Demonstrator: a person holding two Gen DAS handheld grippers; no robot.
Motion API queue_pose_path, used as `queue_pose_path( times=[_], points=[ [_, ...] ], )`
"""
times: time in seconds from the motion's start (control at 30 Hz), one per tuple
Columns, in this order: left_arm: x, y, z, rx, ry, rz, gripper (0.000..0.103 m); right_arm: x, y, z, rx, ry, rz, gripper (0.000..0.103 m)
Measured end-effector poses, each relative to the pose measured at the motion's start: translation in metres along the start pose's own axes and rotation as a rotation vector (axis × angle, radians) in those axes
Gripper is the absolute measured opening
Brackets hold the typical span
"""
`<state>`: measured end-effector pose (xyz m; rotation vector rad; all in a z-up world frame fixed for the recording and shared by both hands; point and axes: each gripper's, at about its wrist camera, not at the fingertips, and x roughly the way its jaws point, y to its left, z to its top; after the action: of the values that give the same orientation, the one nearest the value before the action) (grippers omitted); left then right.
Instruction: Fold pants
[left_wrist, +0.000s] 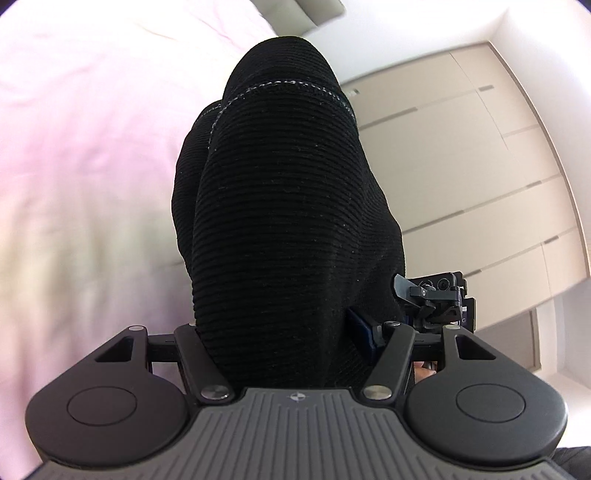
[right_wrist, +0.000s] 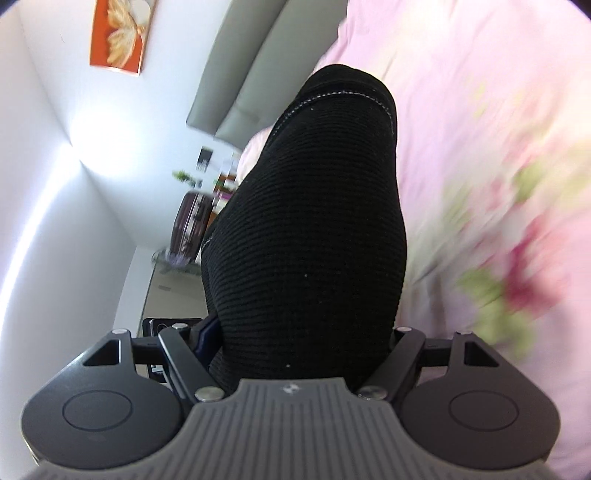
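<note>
The pants (left_wrist: 284, 206) are black ribbed knit with a pale stitched seam near the far end. In the left wrist view they bulge up from between the jaws and hide the fingertips; my left gripper (left_wrist: 291, 332) is shut on them. In the right wrist view the same black pants (right_wrist: 310, 240) fill the centre and drape over the jaws; my right gripper (right_wrist: 306, 339) is shut on them. The right gripper's body (left_wrist: 436, 299) shows just right of the cloth in the left wrist view, close beside my left gripper. Both hold the cloth lifted above the bed.
A pink floral bedsheet (left_wrist: 74, 147) lies to the left in the left view and to the right in the right view (right_wrist: 480, 184). Beige wardrobe doors (left_wrist: 480, 166) stand at right. A grey headboard (right_wrist: 240, 74), white wall and a cluttered side table (right_wrist: 199, 214) lie beyond.
</note>
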<state>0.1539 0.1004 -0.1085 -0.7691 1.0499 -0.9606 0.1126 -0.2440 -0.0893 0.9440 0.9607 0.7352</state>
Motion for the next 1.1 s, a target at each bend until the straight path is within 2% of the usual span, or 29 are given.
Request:
queue_pose_path(
  times=[0.2, 0.37, 0.47, 0.63, 0.67, 0.77, 0.8, 0.83, 0.87, 0.9, 0.93, 0.97, 1.03, 1.1],
  points=[
    [0.094, -0.055, 0.047, 0.058, 0.018, -0.058, 0.072, -0.108, -0.012, 0.059, -0.075, -0.130, -0.051, 0.073],
    [0.170, -0.089, 0.081, 0.113, 0.057, -0.078, 0.072, -0.185, -0.048, 0.117, -0.083, -0.199, -0.070, 0.074],
    [0.208, -0.087, 0.100, 0.104, 0.103, -0.088, 0.072, -0.219, -0.079, 0.146, -0.063, -0.220, -0.092, 0.074],
    [0.253, -0.067, 0.127, 0.075, 0.156, -0.069, 0.072, -0.246, -0.143, 0.178, 0.013, -0.264, -0.103, 0.074],
    [0.275, -0.067, 0.135, 0.060, 0.163, -0.058, 0.072, -0.256, -0.161, 0.182, 0.028, -0.268, -0.103, 0.074],
    [0.303, -0.044, 0.133, -0.006, 0.187, 0.007, 0.074, -0.255, -0.214, 0.190, 0.085, -0.254, -0.107, 0.075],
    [0.310, -0.032, 0.131, -0.008, 0.201, 0.056, 0.075, -0.249, -0.236, 0.190, 0.116, -0.246, -0.112, 0.076],
    [0.315, -0.020, 0.126, 0.015, 0.216, 0.136, 0.078, -0.239, -0.262, 0.186, 0.161, -0.236, -0.132, 0.079],
    [0.320, -0.004, 0.119, 0.033, 0.237, 0.261, 0.080, -0.230, -0.289, 0.176, 0.202, -0.209, -0.192, 0.083],
    [0.319, 0.012, 0.112, 0.025, 0.245, 0.282, 0.080, -0.220, -0.308, 0.168, 0.213, -0.187, -0.238, 0.085],
    [0.309, 0.025, 0.106, -0.008, 0.216, 0.197, 0.079, -0.218, -0.314, 0.160, 0.181, -0.217, -0.209, 0.090],
    [0.297, 0.031, 0.105, -0.037, 0.186, 0.141, 0.074, -0.222, -0.310, 0.154, 0.144, -0.260, -0.178, 0.090],
    [0.278, 0.036, 0.104, -0.077, 0.173, 0.122, 0.065, -0.232, -0.305, 0.147, 0.145, -0.300, -0.165, 0.090],
    [0.262, 0.035, 0.104, -0.047, 0.171, 0.140, 0.062, -0.241, -0.304, 0.137, 0.150, -0.302, -0.164, 0.090]
  ],
)
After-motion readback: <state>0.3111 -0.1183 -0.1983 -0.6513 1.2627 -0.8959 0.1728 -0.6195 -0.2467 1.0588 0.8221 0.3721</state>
